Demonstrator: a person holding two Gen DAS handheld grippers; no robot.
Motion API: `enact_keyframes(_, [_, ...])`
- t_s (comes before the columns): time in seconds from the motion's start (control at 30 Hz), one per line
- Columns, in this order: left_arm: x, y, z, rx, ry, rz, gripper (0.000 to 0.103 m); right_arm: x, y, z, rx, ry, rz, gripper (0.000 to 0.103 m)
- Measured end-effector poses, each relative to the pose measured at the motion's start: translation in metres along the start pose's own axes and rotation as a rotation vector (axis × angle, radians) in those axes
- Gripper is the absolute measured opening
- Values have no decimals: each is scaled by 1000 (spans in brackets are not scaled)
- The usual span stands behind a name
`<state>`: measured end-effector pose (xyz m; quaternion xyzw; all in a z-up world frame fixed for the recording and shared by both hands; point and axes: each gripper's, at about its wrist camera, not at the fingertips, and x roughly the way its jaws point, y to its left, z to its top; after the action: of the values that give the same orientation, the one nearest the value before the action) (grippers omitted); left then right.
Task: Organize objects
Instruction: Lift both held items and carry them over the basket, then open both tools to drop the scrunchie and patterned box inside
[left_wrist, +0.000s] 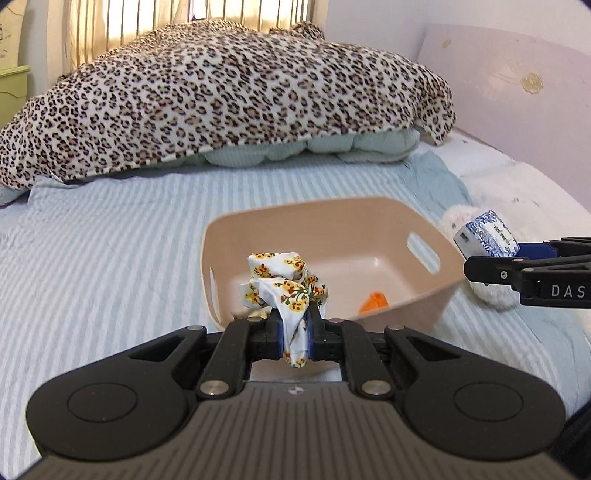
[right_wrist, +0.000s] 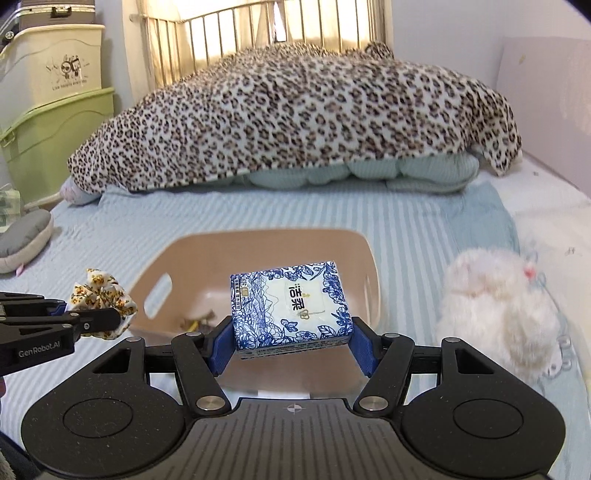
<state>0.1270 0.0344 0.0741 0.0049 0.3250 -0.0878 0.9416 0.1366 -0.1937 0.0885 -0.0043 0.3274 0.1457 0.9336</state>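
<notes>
My left gripper (left_wrist: 295, 328) is shut on a floral scrunchie (left_wrist: 284, 284) and holds it over the near rim of a beige plastic basket (left_wrist: 369, 218) on the bed. An orange item (left_wrist: 375, 302) lies in the basket. My right gripper (right_wrist: 291, 343) is shut on a blue and white tissue pack (right_wrist: 291, 310), held above the basket's (right_wrist: 266, 240) near side. In the left wrist view the tissue pack (left_wrist: 487, 238) and the right gripper (left_wrist: 491, 262) show at the basket's right. In the right wrist view the scrunchie (right_wrist: 105, 295) and the left gripper (right_wrist: 96, 314) show at the basket's left.
A white fluffy plush toy (right_wrist: 498, 314) lies on the bed right of the basket. A leopard-print blanket (left_wrist: 221, 96) covers a heap of bedding at the back. A grey slipper-like cushion (right_wrist: 22, 236) lies at the bed's left edge, with green and beige storage bins (right_wrist: 55, 140) beyond.
</notes>
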Motion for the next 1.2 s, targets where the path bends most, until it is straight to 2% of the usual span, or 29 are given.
enact_keyframes(0.17, [14,0,17,23,-32,13,12,12,6,20,-19,-32,-2,61])
enact_keyframes(0.23, [25,3,21,21,-27,1,12,20,8,26,-23,-39,-1,61])
enact_keyframes(0.53, [84,4,26,50,35,73,12,64,20,52,-63,-28,3,61])
enact_keyframes(0.7, [116,5,22,63,94,124,12,100,24,54,-80,29,-5,61])
enact_keyframes(0.93, [141,10,10,90,158,152,13,148,26,35,-101,145,-33,61])
enact_keyframes(1.07, [148,13,5,96,203,139,13,159,28,23,-109,196,-42,62])
enact_keyframes(1.1, [149,14,4,98,207,140,14,160,28,21,-107,206,-41,63])
enact_keyframes(1.13, [149,13,3,100,207,140,15,160,28,20,-104,211,-43,69])
enact_keyframes(1.2, [146,14,3,91,200,133,17,157,27,19,-98,207,-43,69])
